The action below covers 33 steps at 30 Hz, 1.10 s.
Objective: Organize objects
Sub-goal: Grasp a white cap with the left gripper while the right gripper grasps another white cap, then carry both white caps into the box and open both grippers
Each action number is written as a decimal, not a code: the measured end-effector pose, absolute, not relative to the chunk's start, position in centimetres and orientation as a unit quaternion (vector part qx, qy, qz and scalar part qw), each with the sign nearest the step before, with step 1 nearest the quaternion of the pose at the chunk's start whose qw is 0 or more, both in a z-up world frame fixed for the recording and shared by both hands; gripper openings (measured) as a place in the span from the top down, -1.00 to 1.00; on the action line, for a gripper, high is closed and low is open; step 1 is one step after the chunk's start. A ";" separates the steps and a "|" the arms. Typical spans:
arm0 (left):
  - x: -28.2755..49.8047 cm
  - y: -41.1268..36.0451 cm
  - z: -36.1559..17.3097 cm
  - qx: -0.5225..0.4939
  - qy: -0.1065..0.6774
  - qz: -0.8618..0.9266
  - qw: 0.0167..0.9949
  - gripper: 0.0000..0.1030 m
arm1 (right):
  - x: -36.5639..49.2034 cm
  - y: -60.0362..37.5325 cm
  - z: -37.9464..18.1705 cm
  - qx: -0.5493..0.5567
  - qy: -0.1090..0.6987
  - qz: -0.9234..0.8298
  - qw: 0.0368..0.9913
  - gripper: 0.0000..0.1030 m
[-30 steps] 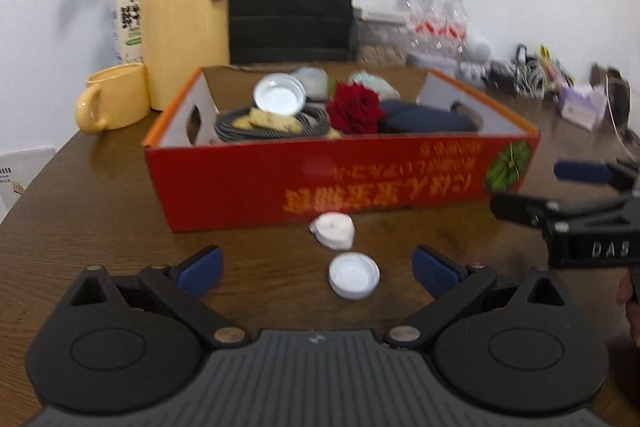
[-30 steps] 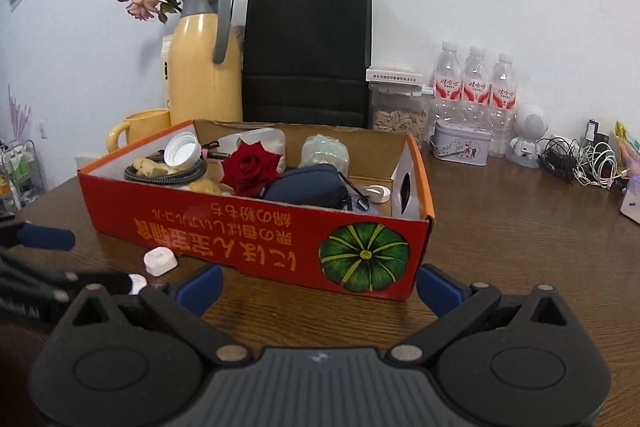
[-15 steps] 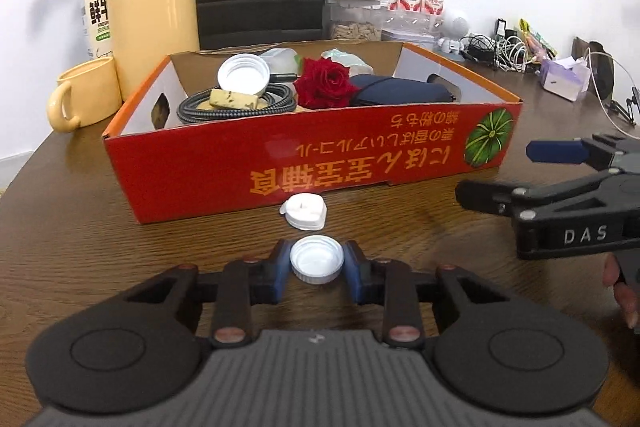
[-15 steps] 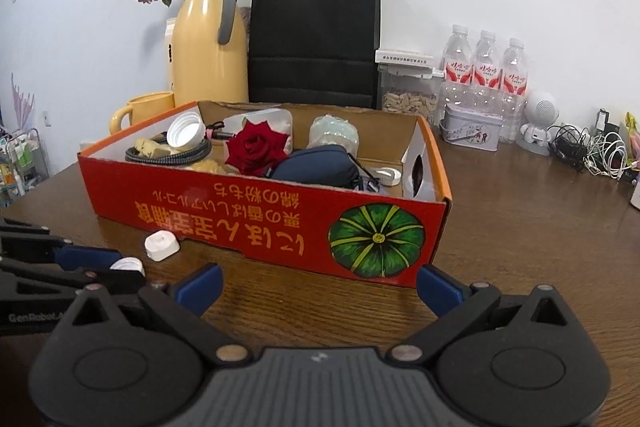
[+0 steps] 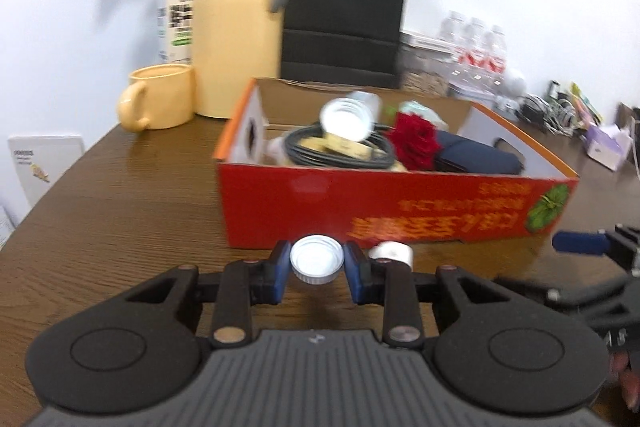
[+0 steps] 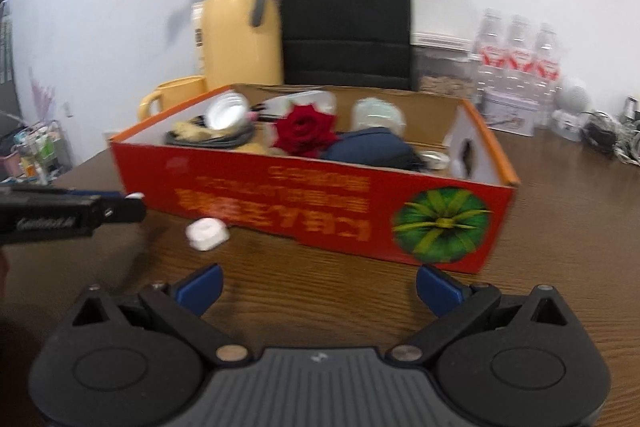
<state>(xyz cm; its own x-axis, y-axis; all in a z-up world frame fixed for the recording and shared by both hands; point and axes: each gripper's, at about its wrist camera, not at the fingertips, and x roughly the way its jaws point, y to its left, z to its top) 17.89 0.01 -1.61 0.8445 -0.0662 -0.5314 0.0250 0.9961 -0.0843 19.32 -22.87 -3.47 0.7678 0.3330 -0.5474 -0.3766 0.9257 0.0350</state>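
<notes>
Behind the left tool [image 5: 317,270] clamping a white cap [image 5: 317,259], a red box [image 5: 400,205] stands; right tool [image 6: 318,287] released.

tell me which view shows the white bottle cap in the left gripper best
The left wrist view: the white bottle cap sits centred and whole between the left gripper pads, which press on both its sides. The right wrist view shows only a white sliver of it at that gripper's tip, at the left edge, side-on and blurred.
</notes>
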 end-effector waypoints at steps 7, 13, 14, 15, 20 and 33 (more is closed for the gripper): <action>17.9 2.0 -1.5 -0.047 0.273 -0.008 0.961 0.43 | 19.5 -18.2 -3.7 -0.059 0.299 0.217 0.927 -0.64; 17.6 3.3 -1.2 -0.057 0.267 -0.002 0.962 0.42 | 20.2 -15.6 -3.8 -0.047 0.307 0.208 0.927 -0.13; 17.5 3.4 -1.2 -0.057 0.266 -0.003 0.962 0.42 | 20.4 -15.2 -3.8 -0.045 0.309 0.204 0.928 -0.05; 17.4 3.5 -1.2 -0.058 0.264 -0.003 0.963 0.42 | 20.6 -15.0 -3.8 -0.043 0.310 0.201 0.928 0.00; 16.9 3.8 -0.9 -0.060 0.257 -0.011 0.964 0.42 | 21.1 -13.8 -3.9 -0.041 0.313 0.195 0.929 0.14; 16.5 3.6 -0.9 -0.059 0.253 -0.025 0.965 0.42 | 21.0 -13.3 -3.7 -0.038 0.298 0.208 0.931 0.52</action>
<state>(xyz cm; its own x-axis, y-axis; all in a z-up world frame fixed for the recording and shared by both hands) 16.50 3.63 -0.91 0.8706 -0.0773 -0.4858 0.0173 0.9918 -0.1268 20.96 -13.32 -3.74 0.7355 0.3645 -0.5711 -0.4101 0.9105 0.0530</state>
